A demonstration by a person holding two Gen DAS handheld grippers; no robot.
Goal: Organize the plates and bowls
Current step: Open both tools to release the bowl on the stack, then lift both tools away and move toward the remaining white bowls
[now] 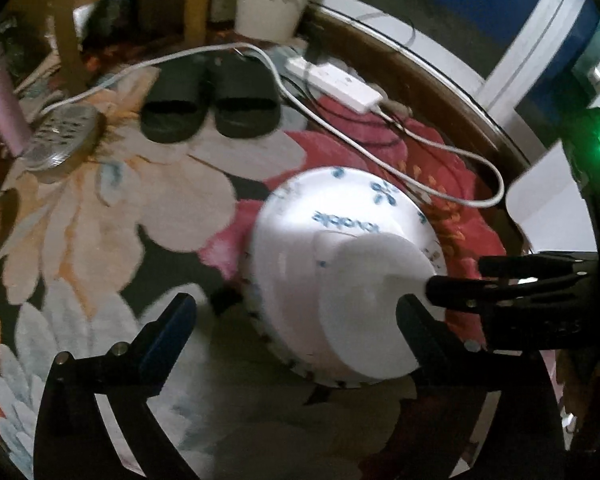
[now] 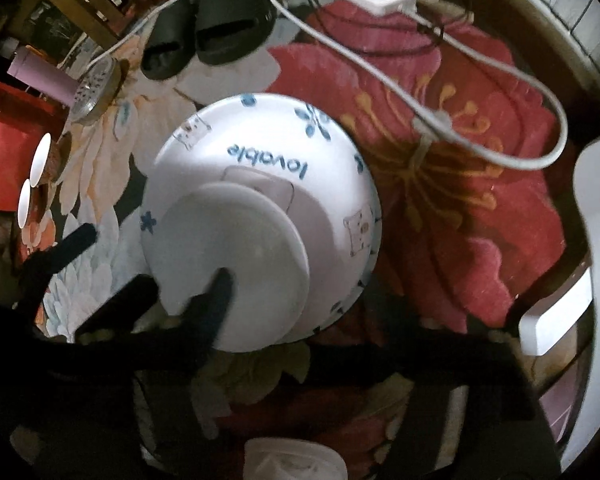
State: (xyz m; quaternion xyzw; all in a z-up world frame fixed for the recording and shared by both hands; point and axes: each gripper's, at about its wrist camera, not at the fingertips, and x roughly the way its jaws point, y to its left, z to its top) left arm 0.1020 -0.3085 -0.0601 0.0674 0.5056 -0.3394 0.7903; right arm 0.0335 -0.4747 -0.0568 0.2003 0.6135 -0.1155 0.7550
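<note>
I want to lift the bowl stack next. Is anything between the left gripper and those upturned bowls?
Nothing visible. The left gripper is open, its fingers straddling the upturned bowls on the floral rug.

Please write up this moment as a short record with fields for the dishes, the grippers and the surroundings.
dishes: white bowl upside down, smaller white dish inverted on top
surface: floral carpet
left gripper: open, jaws either side of the stack, holding nothing
right gripper: open, holding nothing
nearby: black slippers, white power strip with cable
</note>
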